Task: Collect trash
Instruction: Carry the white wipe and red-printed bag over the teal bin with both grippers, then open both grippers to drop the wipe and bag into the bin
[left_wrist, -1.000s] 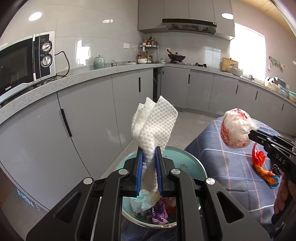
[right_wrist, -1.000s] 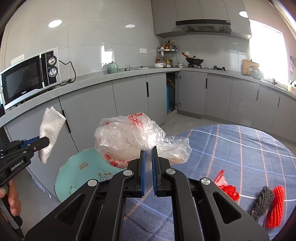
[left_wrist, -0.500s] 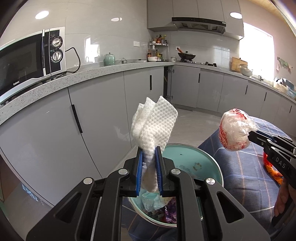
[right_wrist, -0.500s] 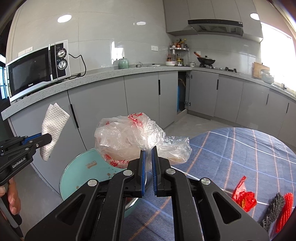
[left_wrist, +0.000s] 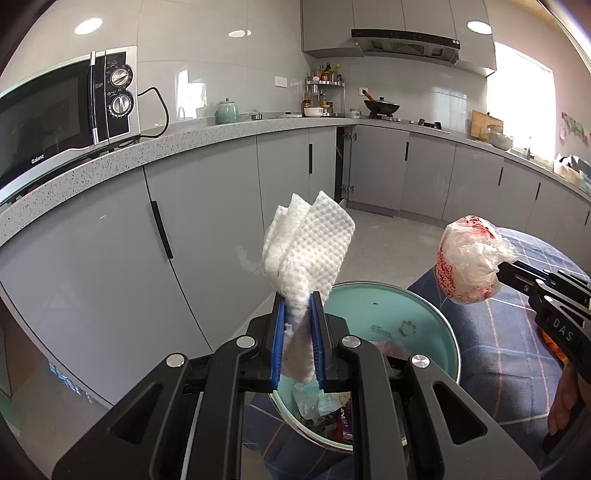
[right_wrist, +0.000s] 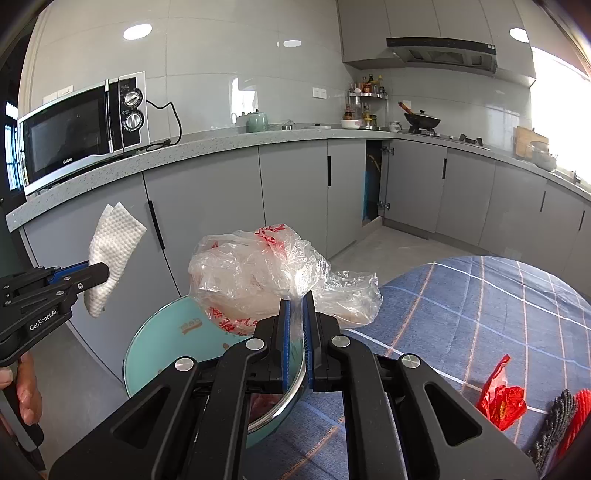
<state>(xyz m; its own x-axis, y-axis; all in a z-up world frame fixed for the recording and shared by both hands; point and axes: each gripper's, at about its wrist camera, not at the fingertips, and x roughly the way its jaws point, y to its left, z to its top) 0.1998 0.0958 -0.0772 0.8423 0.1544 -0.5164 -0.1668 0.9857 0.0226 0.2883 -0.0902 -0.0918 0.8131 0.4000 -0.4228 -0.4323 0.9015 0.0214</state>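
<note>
Above the teal bin (left_wrist: 424, 306) beside the blue checked tablecloth (right_wrist: 480, 314), left gripper (left_wrist: 298, 299) clamped on a white paper towel (left_wrist: 310, 243), right gripper (right_wrist: 295, 306) pinching a crumpled plastic bag (right_wrist: 255, 277), red wrapper (right_wrist: 504, 400) lying on the cloth, bin lid open, trash inside.

The bin (left_wrist: 424, 325) stands between the cabinets (left_wrist: 207, 236) and the cloth-covered table (right_wrist: 480, 306), with scraps (left_wrist: 317, 402) inside. Above it, the left tongs (left_wrist: 298, 306) hold a paper towel (left_wrist: 306, 247) left of the plastic bag (right_wrist: 258, 273) in the right tongs (right_wrist: 296, 310). A microwave (right_wrist: 81, 129) sits on the counter (right_wrist: 221, 142) behind.
</note>
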